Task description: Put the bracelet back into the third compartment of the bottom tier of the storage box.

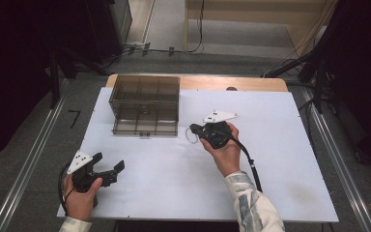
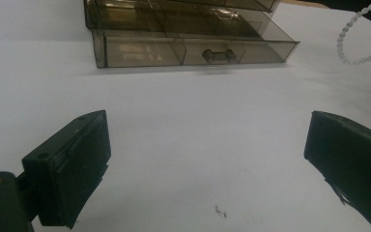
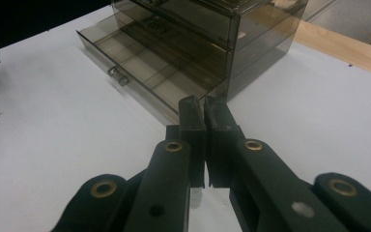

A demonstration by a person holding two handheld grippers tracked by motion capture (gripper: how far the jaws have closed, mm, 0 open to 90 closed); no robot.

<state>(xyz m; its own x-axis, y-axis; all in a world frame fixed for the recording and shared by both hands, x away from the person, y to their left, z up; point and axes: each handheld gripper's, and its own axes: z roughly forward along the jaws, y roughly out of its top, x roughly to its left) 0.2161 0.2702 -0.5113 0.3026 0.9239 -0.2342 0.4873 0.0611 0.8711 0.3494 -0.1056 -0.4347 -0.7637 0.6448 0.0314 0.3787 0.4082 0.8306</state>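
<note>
Our right gripper, fingers together, seemingly pinches a white bead loop, light and limp; left gripper fingers apart.

You're in a lab-style recording setup, not a home. You work at a white flat board laid over a light wooden tabletop, with grey carpet floor around it. Metal floor rails run along both sides of the table. Black cables trail across the floor at the back, near black equipment stands and dark curtained surroundings. The one prop is a smoky translucent plastic drawer box. You hold instrumented handheld tools with trailing cables: a data-capture rig.
</note>
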